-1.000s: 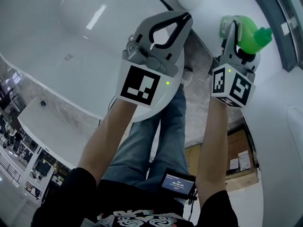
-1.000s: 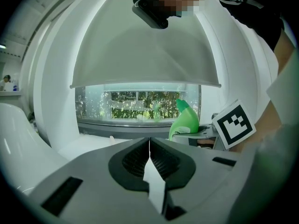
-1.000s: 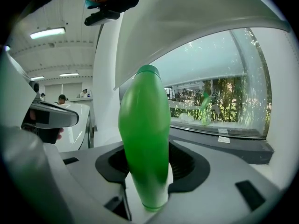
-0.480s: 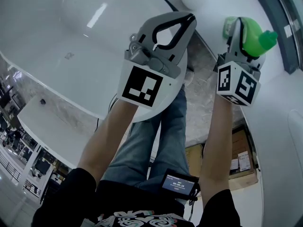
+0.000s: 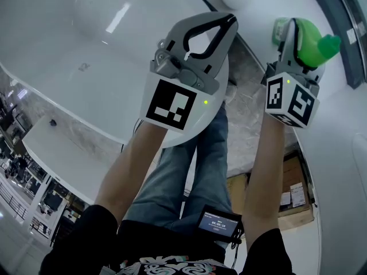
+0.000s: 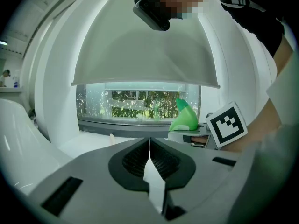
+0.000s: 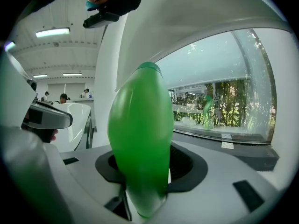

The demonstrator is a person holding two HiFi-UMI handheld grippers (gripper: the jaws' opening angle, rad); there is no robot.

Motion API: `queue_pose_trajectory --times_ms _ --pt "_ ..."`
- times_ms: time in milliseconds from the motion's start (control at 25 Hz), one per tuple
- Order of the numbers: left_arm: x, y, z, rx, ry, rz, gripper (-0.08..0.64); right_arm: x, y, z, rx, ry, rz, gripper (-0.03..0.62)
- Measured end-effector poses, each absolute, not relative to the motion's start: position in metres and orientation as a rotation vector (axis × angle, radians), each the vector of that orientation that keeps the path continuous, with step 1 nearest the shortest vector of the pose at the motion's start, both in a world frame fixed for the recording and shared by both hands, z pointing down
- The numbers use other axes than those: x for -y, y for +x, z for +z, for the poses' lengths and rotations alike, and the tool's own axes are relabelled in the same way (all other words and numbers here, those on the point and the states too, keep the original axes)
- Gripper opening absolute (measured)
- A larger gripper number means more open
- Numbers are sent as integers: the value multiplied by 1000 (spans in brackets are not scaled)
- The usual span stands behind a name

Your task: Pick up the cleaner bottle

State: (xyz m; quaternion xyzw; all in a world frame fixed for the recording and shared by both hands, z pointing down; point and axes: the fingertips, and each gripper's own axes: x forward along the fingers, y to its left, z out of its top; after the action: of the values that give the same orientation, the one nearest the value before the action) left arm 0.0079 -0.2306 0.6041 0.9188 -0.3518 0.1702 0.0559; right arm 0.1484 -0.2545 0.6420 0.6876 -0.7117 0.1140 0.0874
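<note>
- Denim jeans (image 5: 198, 153) and a small lit screen (image 5: 218, 222) at the person's chest sit nearest, at 6 o'clock in the head view.
- Two bare forearms (image 5: 137, 159) reach up from there, each ending in a marker cube (image 5: 170, 103) with black-and-white squares.
- Left gripper (image 5: 227, 22), toward 12 o'clock, has its jaws pressed together with nothing between them. Its own view shows the ribbed pads (image 6: 163, 160) meeting along a thin seam.
- Right gripper (image 5: 293, 32), at 1 o'clock, has its jaws clamped on the green cleaner bottle (image 5: 311, 40). In the right gripper view the bottle's body fills the gap and rises upright out of the jaws.
- From the left gripper view, the bottle shows at 3 o'clock, just above the right gripper's cube.
- White bathtub (image 5: 86, 44) spreads from 9 to 11 o'clock, beneath the left gripper.
- Grey marbled floor (image 5: 252, 79) runs between the two grippers, with cardboard boxes (image 5: 289, 193) at 4 o'clock.
- Farthest off, a window (image 6: 140, 104) with greenery behind it shows in both gripper views.
</note>
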Motion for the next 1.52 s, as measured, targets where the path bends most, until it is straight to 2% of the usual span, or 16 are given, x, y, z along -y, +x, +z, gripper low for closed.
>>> queue_pose_trajectory --times_ms 840,1520 --pt "223 12 604 1077 2789 544 18 243 159 626 2138 2100 349 201" --pt "207 20 573 1110 2807 493 18 219 177 594 2141 2125 331 201"
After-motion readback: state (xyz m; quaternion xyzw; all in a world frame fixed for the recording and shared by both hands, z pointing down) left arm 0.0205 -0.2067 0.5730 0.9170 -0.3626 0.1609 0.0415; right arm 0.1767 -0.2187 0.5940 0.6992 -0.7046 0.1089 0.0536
